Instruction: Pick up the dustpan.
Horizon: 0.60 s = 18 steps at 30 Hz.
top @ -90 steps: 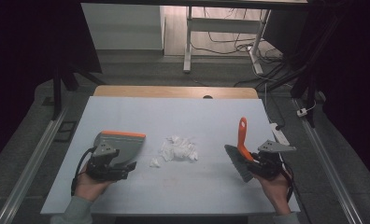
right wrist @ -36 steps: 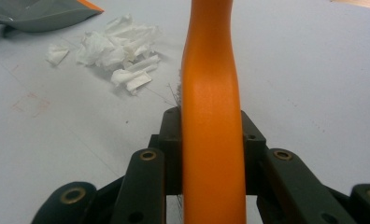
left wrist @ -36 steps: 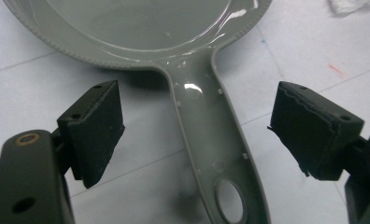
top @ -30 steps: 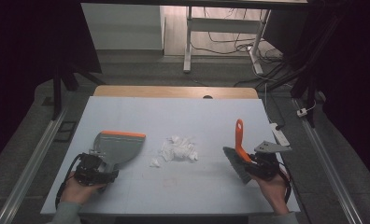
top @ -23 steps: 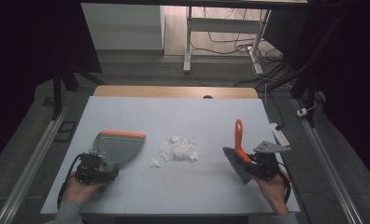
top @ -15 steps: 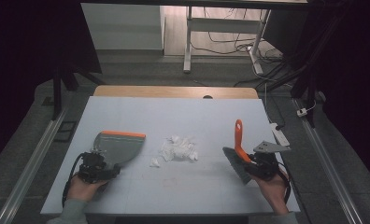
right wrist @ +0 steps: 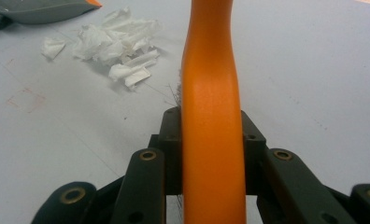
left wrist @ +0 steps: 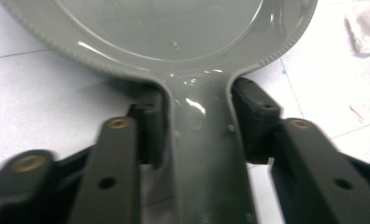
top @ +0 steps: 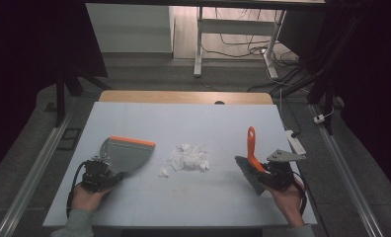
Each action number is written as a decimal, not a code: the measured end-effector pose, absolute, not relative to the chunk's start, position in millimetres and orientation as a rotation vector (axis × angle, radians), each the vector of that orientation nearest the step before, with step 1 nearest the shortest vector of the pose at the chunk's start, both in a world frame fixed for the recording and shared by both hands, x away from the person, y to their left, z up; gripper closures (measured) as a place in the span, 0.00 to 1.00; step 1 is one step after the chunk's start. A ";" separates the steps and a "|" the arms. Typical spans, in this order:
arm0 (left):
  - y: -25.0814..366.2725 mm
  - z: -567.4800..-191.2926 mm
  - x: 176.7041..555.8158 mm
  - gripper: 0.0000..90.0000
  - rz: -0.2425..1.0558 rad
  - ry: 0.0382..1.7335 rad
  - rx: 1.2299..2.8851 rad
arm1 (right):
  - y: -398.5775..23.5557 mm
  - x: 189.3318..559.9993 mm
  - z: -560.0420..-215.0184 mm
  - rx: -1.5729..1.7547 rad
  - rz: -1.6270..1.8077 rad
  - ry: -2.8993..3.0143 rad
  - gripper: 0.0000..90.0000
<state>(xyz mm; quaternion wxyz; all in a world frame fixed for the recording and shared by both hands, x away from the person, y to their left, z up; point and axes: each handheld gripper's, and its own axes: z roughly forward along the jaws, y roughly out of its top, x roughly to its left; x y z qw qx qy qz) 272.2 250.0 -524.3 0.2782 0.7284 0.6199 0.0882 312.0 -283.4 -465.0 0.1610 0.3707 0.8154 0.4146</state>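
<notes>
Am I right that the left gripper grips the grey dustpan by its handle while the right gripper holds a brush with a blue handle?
Not quite: the brush handle is orange, not blue, as the right gripper view shows. The rest holds: the left gripper grips the grey dustpan by its handle, and the right gripper holds the brush.

dustpan [top: 127, 153] left | paper scraps [top: 188, 159] between | brush [top: 252, 160] right | all on table [top: 193, 121]

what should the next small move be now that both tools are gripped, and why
Probably slide the grey plastic dustpan with the orange lip toward the pile of torn white paper scraps. The left gripper has just been closing and now clamps the dustpan's handle; the right gripper holds the orange-handled brush, and the pan sits apart from the scraps.
</notes>
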 end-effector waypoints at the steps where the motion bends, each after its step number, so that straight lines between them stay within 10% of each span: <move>1: 251.2 -523.9 272.1 0.68 0.238 1.660 1.953 | -283.6 312.1 -465.0 1.058 1.184 2.327 0.78; 18: 261.4 -520.4 270.1 0.69 0.273 1.606 1.956 | -284.4 311.8 -464.3 1.057 1.191 2.322 0.78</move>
